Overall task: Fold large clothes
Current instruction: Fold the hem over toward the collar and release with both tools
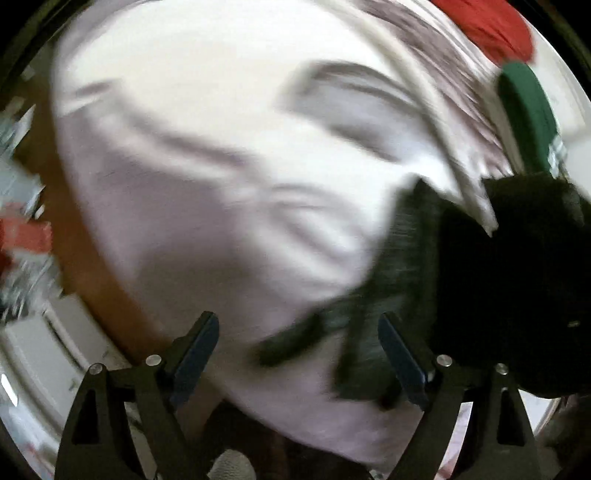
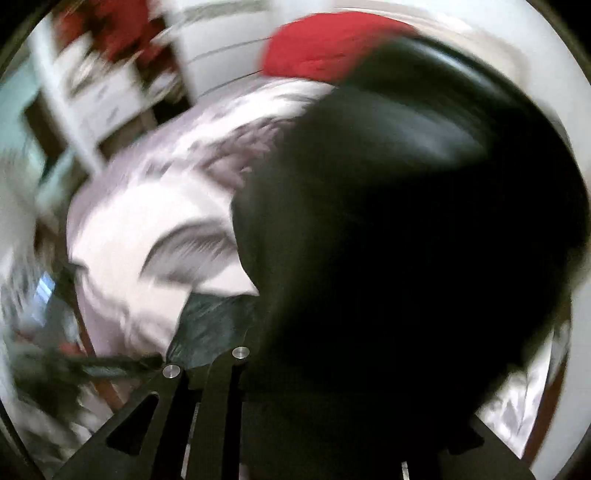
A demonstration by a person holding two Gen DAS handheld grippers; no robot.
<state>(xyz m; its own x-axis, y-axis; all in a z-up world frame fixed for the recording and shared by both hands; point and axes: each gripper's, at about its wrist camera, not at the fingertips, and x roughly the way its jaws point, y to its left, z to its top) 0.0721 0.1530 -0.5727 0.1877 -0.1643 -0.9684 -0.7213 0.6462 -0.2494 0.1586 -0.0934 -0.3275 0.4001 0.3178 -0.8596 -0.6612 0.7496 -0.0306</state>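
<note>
Both views motion-blurred, pale sheet (image 1: 207,155) over brown-edged surface (image 1: 85,258), red cloth (image 2: 325,48) at far end, left gripper (image 1: 299,354) jaws wide apart, empty – black garment (image 1: 498,280) just right of it, right gripper (image 2: 280,354) buried in black garment – grip indeterminable

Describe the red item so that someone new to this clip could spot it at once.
Start from the big white cloth that fills the left wrist view. Follow it to its far edge, top right: the red fabric bundle lies there, next to a green piece. It is the only bright red cloth beside the white and the black garment.
</note>
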